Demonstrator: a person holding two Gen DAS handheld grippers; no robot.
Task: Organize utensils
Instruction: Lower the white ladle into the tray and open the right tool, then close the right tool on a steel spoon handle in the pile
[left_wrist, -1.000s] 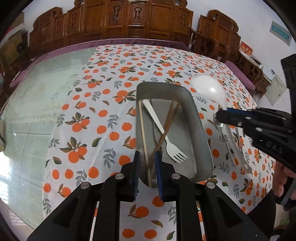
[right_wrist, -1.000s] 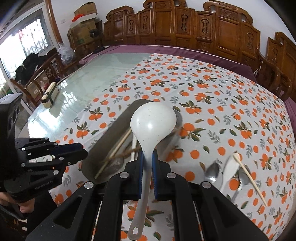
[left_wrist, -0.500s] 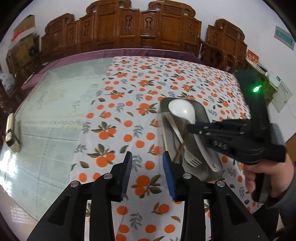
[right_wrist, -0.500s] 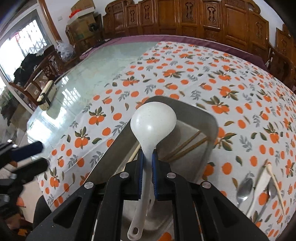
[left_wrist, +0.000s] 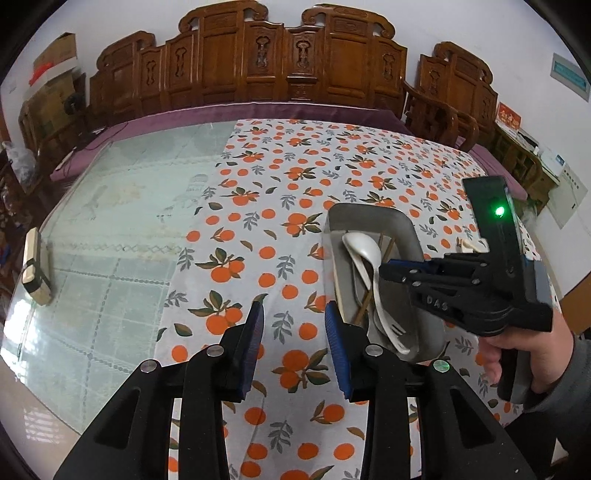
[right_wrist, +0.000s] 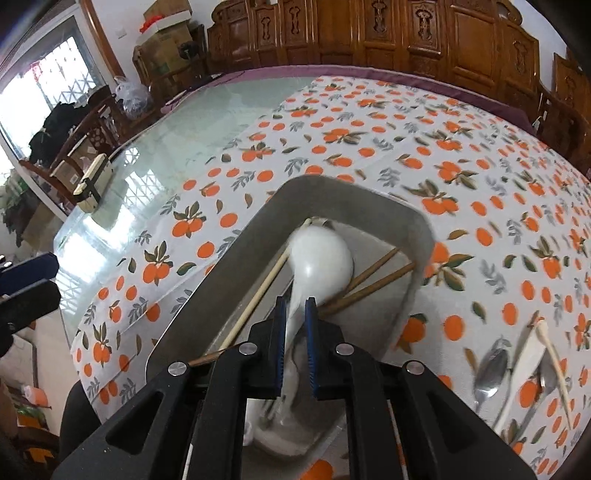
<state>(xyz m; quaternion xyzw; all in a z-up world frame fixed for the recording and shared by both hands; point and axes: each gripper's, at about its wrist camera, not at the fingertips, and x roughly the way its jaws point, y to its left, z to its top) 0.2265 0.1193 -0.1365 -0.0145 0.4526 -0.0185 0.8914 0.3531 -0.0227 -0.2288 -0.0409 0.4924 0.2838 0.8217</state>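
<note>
While the left tool (left_wrist: 293, 334) gapes empty, the right tool (right_wrist: 295, 319) pinches a glossy white ladle (right_wrist: 320, 260).

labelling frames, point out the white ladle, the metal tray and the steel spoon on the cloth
white ladle (right_wrist: 320, 258) right wrist view, bowl
metal tray (right_wrist: 207, 295) right wrist view, left rim
steel spoon (right_wrist: 489, 369) right wrist view, bowl

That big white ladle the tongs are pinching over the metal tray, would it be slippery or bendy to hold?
The big white plastic ladle probably stays stiff: its handle shows no sag between the right tongs. Its glossy surface suggests it could slip. The wide bowl, far ahead of the grip, may make it twist downward toward the grey metal tray.
</note>
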